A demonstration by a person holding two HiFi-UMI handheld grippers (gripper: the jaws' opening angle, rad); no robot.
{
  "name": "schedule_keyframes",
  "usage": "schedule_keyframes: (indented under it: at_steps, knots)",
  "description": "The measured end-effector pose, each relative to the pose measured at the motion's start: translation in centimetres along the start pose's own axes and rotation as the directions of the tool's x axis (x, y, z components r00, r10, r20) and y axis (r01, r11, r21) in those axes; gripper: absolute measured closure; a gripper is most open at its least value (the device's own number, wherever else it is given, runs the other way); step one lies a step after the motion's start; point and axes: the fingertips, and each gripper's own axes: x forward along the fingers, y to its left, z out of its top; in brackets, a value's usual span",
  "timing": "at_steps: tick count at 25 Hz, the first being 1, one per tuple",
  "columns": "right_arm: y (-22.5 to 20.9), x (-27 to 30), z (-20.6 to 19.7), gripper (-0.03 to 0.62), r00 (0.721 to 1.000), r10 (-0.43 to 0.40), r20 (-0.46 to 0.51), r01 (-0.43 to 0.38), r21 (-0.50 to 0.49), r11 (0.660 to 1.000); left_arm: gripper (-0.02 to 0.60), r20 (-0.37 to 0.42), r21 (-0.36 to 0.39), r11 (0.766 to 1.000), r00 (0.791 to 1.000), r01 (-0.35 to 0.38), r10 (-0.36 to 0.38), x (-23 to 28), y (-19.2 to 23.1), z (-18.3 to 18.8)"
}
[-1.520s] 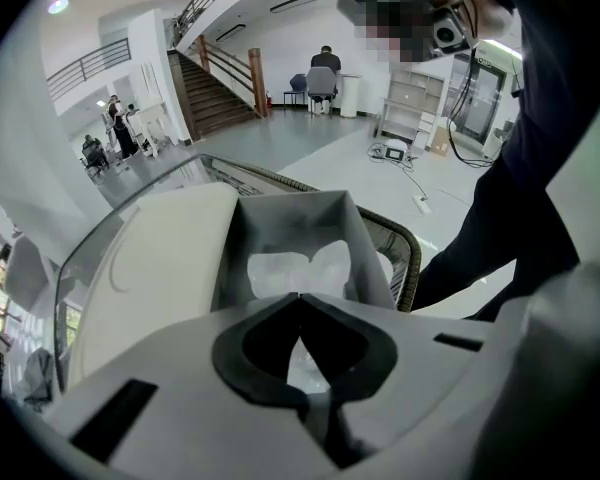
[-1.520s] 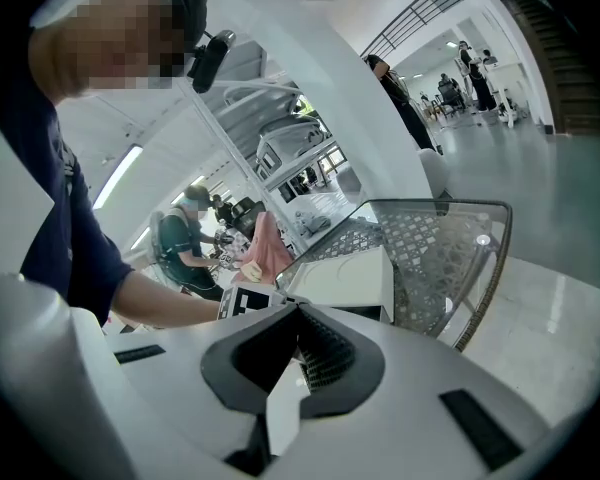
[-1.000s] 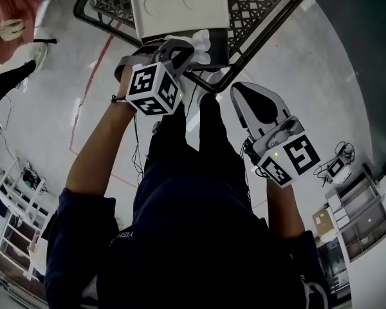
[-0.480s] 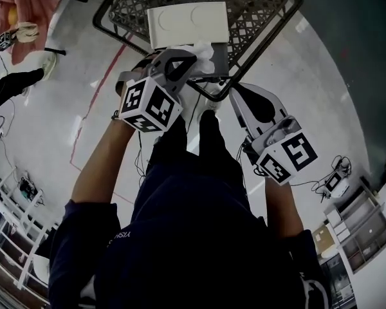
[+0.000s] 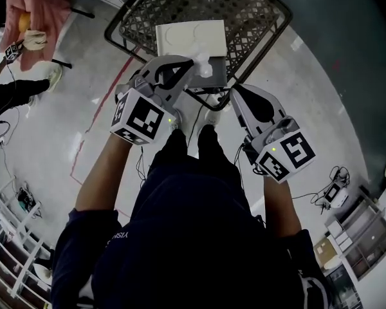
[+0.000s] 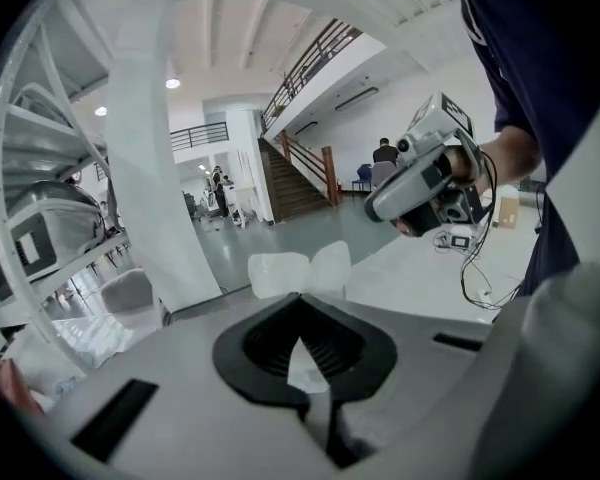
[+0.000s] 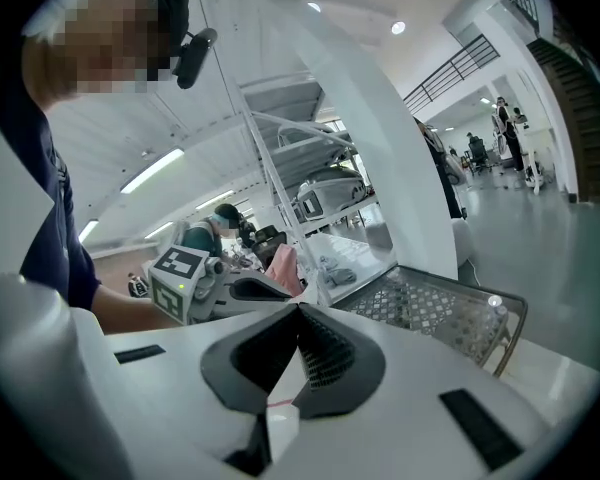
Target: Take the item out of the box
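The left gripper [image 5: 193, 64] pinches the white item [image 5: 206, 68] at the box [image 5: 180, 37] rim, seemingly almost out; the right gripper [image 5: 235, 91] is pressed together, empty.

I count two grippers in my hands, the left gripper [image 5: 194, 68] and the right gripper [image 5: 234, 93]. Each carries one marker cube, so there are two: the left cube [image 5: 140, 116] and the right cube [image 5: 285, 156]. Ahead stands one mesh table [image 5: 257, 8] bearing one white box [image 5: 180, 38], and there is one crumpled white item [image 5: 206, 68].
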Motion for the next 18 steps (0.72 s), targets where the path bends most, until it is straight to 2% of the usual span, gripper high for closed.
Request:
schedule_keyframes:
  at_steps: [13, 18]
  knots:
    - [3.1, -0.7, 4.4, 0.572, 0.997, 0.006, 0.074, 0.0, -0.088, 0.996, 0.574, 0.159, -0.095, 0.994, 0.985, -0.048, 0.063, -5.6, 0.9, 4.9]
    - [4.8, 0.0, 5.6, 0.572, 0.995, 0.024, 0.093, -0.012, -0.123, 0.992, 0.574, 0.203, -0.166, 0.985, 0.976, -0.046, 0.08, -7.4, 1.4, 4.8]
